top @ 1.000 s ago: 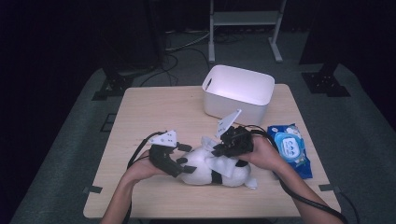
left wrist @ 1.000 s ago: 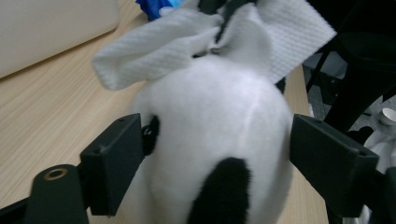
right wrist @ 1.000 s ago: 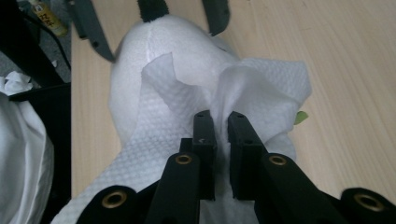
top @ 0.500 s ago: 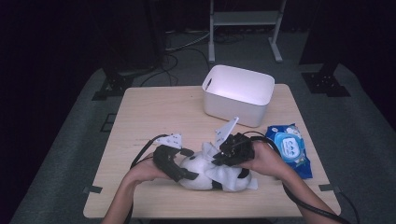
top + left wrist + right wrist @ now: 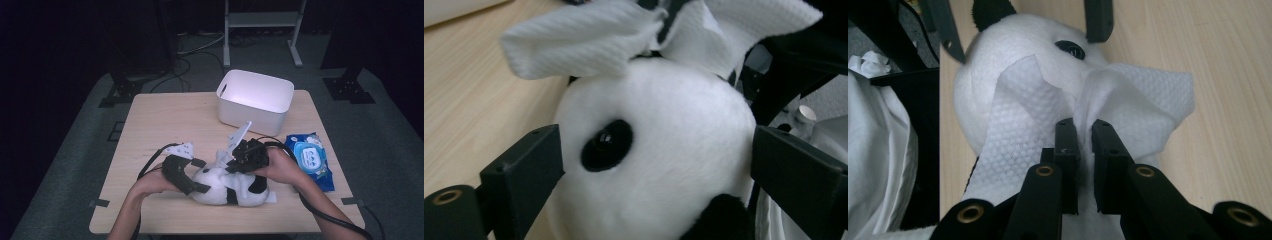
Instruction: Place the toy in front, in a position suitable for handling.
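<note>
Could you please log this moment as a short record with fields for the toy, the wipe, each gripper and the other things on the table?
toy: white and black plush panda, lying on the wooden table
wipe: white textured wet wipe, draped on the panda's head
right gripper: shut on the wipe
left gripper: jaws just opened, either side of the head
also: white plastic bin; blue wipes pack

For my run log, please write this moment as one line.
left gripper: jaws just opening, astride black-and-white plush panda | right gripper: shut on white textured wipe, on panda head
</note>
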Tool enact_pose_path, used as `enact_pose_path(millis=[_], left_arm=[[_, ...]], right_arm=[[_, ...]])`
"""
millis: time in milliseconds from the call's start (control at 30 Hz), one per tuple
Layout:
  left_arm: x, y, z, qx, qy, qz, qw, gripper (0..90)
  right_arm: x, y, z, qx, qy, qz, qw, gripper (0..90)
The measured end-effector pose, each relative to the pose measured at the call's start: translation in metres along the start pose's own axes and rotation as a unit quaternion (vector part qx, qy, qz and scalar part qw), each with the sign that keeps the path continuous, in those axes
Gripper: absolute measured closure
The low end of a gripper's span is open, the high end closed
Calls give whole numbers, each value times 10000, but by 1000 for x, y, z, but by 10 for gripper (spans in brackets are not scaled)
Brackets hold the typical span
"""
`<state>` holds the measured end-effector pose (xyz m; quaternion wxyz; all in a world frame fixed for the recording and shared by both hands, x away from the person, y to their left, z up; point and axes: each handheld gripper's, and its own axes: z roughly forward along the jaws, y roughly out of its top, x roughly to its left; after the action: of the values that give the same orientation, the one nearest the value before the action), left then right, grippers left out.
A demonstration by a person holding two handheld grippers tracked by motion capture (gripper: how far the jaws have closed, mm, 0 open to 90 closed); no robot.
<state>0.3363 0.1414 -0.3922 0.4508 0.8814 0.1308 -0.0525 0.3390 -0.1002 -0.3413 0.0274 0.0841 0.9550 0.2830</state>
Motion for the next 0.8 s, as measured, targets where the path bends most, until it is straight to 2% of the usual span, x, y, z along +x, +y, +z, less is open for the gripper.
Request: enact_pose_path(millis=[67, 133, 200, 300, 400, 500, 600, 800], left_arm=[[1, 0, -1, -56, 44, -71, 9999, 29], [2, 0, 1, -26, -11, -92, 10000, 22], [2, -1, 5, 104, -104, -124, 9998, 10], [5, -5, 15, 294, -263, -310, 9987, 0], [8, -8, 22, 369, -447, -466, 9972, 0], [8, -9, 24, 348, -430, -458, 9974, 0], [7, -9, 24, 344, -411, -364, 9979, 4], [4, -11, 20, 275, -237, -31, 9993, 224]], right_arm=[[1, -2, 1, -3, 81, -12, 10000, 820], [3, -3, 1, 2, 100, -34, 9999, 820], [4, -3, 2, 27, 182, -49, 9998, 820], [6, -2, 5, 72, 309, -69, 9995, 820], [8, -1, 6, 97, 326, -138, 9993, 820], [8, -2, 8, 106, 350, -110, 9993, 821], [8, -2, 8, 84, 369, -104, 9992, 821], [5, -2, 8, 0, 406, -67, 9992, 820]])
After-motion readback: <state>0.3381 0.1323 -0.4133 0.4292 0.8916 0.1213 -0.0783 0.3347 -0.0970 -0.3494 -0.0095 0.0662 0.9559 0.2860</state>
